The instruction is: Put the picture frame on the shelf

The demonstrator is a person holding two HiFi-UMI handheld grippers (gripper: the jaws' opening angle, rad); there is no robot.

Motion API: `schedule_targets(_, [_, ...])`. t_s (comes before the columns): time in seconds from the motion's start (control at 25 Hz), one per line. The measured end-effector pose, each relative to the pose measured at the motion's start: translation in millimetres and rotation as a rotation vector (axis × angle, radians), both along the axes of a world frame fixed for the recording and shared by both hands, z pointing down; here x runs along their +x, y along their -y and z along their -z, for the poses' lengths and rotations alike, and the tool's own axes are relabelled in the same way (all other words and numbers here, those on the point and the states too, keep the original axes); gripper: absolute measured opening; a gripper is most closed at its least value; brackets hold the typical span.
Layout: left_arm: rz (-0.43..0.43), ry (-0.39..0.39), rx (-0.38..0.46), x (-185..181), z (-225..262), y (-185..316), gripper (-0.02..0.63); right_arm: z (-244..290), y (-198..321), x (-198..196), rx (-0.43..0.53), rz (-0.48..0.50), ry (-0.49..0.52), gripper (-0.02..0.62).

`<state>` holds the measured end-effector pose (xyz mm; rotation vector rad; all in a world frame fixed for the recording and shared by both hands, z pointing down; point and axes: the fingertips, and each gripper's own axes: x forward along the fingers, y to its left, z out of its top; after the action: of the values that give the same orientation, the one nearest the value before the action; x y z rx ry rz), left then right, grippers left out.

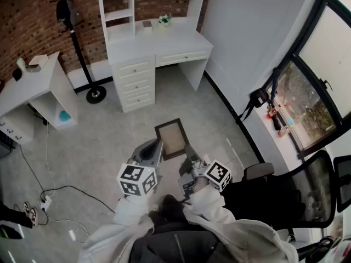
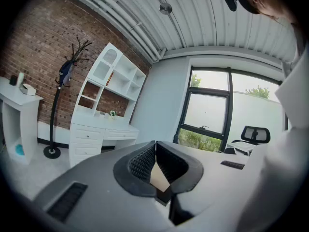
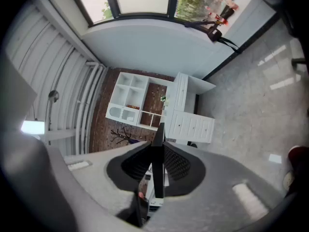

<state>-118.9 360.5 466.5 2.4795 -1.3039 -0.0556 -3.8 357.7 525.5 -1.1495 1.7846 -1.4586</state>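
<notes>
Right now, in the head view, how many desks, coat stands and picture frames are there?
Desks: 2 (hutch desk, small side desk)
Coat stands: 1
Picture frames: 1
Total: 4

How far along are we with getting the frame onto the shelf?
Picked up: the picture frame is clamped edge-on in the right gripper. In hand: it is carried in the air, with the left gripper shut at its near left side. Left: reach the white desk across the floor and set the frame on its shelf.
</notes>
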Motion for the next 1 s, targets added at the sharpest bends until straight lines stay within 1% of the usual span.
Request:
schedule_targets(0.08, [0.009,-0.004,-0.004,-2.9,-1.0,-7.7,0.006,3.7,-6.0,-3.0,0.01,0.012,-0.017,0.067])
schedule_targets(0.24, [0.019,-0.013,-0.01,-8.0,-2.7,-18.5,0.006,7.7,-14.1,-8.8,0.02,0.025,-0.019,0.067])
schedule_targets(0.36, [0.033,-0.017,-0.012,-10.8,-2.3,-17.4,0.006,8.0,-12.6,-8.5,0.014,0.027,-0.025,0.067])
schedule_targets(0.52, [0.051,-0.027,-0.023,-10.4,-4.3,-9.1,0.006,6.6,-3.2,1.8,0.003,0.009,-0.042,0.067])
schedule_targets(0.6, [0.055,-0.028,-0.027,-6.8,-5.7,-1.6,0.006,8.3,5.8,7.8,0.018,0.011,-0.087,0.067])
schedule_targets(0.8, [0.057,-0.036,-0.029,15.6,-9.4,28.5,0.006,23.4,40.9,23.3,0.118,0.046,-0.281,0.066])
schedule_targets(0.92, [0.052,-0.033,-0.019,32.5,-11.1,51.4,0.006,32.1,66.7,29.8,0.173,0.069,-0.368,0.066])
schedule_targets(1.0, [0.051,-0.024,-0.006,43.4,-9.5,69.6,0.006,37.2,87.6,35.3,0.202,0.075,-0.406,0.066])
